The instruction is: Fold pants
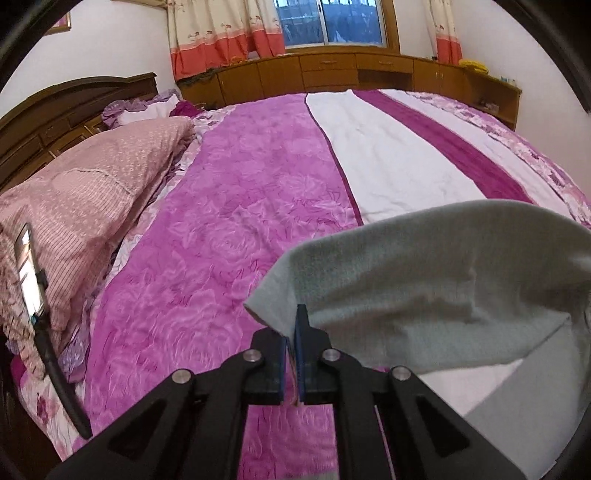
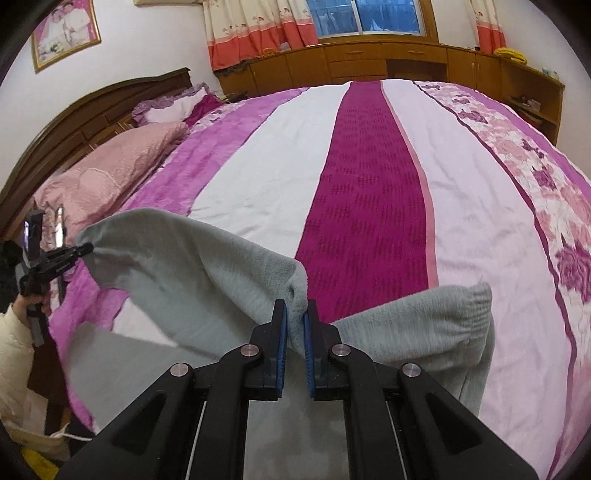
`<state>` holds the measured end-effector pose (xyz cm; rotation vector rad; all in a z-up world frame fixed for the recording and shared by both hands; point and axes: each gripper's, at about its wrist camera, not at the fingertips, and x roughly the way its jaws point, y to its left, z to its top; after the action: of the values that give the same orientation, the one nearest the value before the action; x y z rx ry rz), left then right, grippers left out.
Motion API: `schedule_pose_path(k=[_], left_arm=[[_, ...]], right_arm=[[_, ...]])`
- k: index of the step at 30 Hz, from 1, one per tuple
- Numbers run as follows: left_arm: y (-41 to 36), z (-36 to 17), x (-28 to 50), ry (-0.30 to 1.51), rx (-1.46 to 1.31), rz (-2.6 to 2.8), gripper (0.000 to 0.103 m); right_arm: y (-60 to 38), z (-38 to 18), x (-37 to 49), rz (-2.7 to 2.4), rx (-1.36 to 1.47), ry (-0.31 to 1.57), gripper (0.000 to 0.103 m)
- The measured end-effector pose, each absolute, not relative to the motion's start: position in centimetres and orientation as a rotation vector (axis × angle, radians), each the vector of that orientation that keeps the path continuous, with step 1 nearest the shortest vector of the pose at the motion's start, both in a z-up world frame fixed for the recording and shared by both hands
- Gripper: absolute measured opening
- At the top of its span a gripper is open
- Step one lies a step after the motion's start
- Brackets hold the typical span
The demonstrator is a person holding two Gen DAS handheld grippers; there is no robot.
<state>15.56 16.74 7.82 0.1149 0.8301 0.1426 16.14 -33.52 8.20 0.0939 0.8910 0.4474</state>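
Pale grey-green fleece pants (image 1: 424, 280) are lifted off the bed by two points on one edge. My left gripper (image 1: 293, 328) is shut on a corner of that edge, and the cloth hangs off to its right. In the right wrist view my right gripper (image 2: 295, 314) is shut on a bunched fold of the pants (image 2: 192, 280). The elastic waistband (image 2: 476, 314) droops to its right. The left gripper (image 2: 86, 248) also shows at the far left of that view, pinching the other corner, held by a hand in a cream sleeve (image 2: 14, 354).
The bed (image 2: 373, 192) has a cover striped in pink, white and magenta with a floral border. A pink pillow (image 1: 85, 206) and wooden headboard (image 1: 55, 110) lie to the left. Wooden cabinets (image 1: 351, 70) and a curtained window (image 1: 328, 22) stand beyond the far edge.
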Motion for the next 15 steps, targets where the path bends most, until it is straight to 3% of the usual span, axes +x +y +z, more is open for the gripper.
schedule_pose_path(k=[8, 15], left_arm=[[16.5, 7.6, 9.9, 0.830, 0.094, 0.180, 0.004], [16.8, 4.9, 6.1, 0.868, -0.006, 0.234, 0.007]], right_arm=[[-34.3, 8.3, 10.8, 0.450, 0.082, 0.903, 0.001], [-34.7, 5.2, 7.4, 0.432, 0.088, 0.954, 0.001]])
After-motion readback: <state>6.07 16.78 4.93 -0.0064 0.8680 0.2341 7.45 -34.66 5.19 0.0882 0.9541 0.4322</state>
